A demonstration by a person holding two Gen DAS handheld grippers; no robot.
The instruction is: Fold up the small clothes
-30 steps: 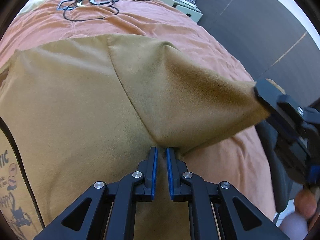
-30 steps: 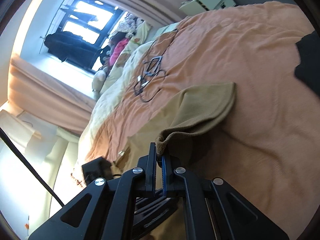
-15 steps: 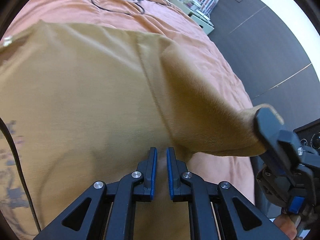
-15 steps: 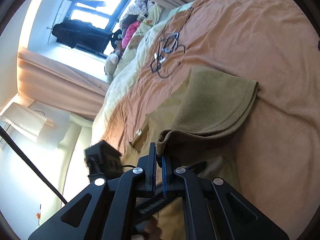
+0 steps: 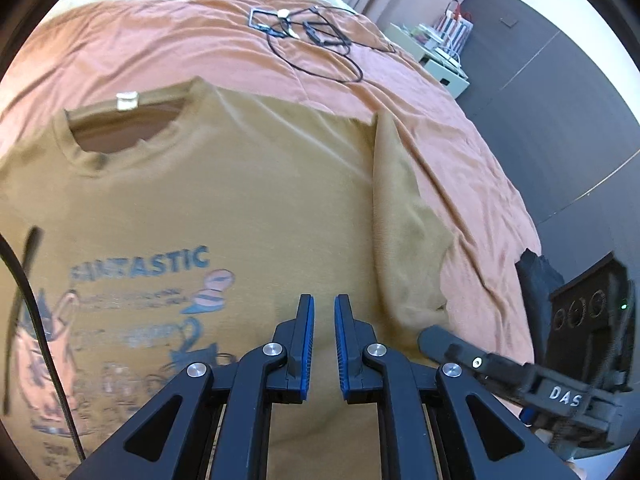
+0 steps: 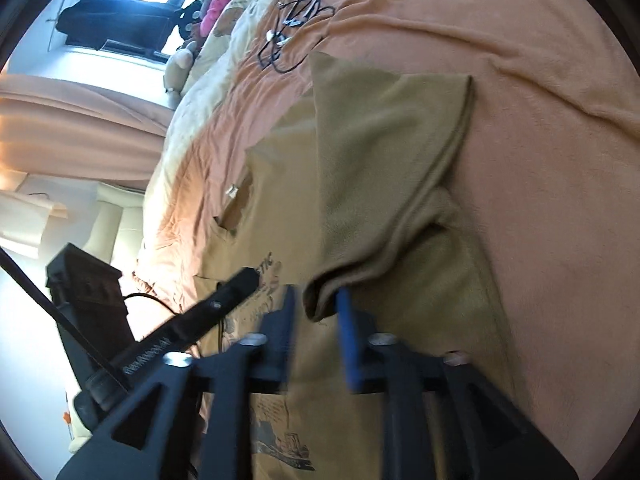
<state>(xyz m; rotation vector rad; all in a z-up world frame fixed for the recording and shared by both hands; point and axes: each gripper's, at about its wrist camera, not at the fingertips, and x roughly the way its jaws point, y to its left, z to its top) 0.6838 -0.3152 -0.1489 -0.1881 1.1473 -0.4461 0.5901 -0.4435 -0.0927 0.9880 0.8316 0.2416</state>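
- A tan T-shirt point(image 5: 256, 200) lies face up on the orange bedspread point(image 5: 160, 44), its collar toward the pillows and a white label showing inside the neck opening.
- Blue lettering and cartoon drawings cover the chest point(image 5: 140, 268); the print is partly blurred at the lower left of the left wrist view.
- The shirt's sleeve point(image 6: 384, 152) is folded inward over the body, lying as a darker, fuzzier flap along the shirt's side edge.
- The left gripper point(image 5: 322, 344) hangs over the lower chest of the shirt with its blue-padded jaws nearly together, only a narrow slit between them and no cloth in that slit.
- The right gripper point(image 6: 316, 316) has just been opening its jaws; they now stand apart with the rolled hem of the sleeve lying between them.
- That view is smeared by motion, so the hem seems to brush the blue pad on one side, but the pads do not appear to be pressing it.
- In the left wrist view the right gripper's dark finger point(image 5: 444, 342) sits at the lower corner of the folded sleeve, touching or just beside the cloth.
- A tangle of black cables point(image 5: 316, 44) lies on the bedspread beyond the collar, well apart from the shirt.
- A pale cabinet point(image 5: 440, 68) stands beside the bed against a dark wall.
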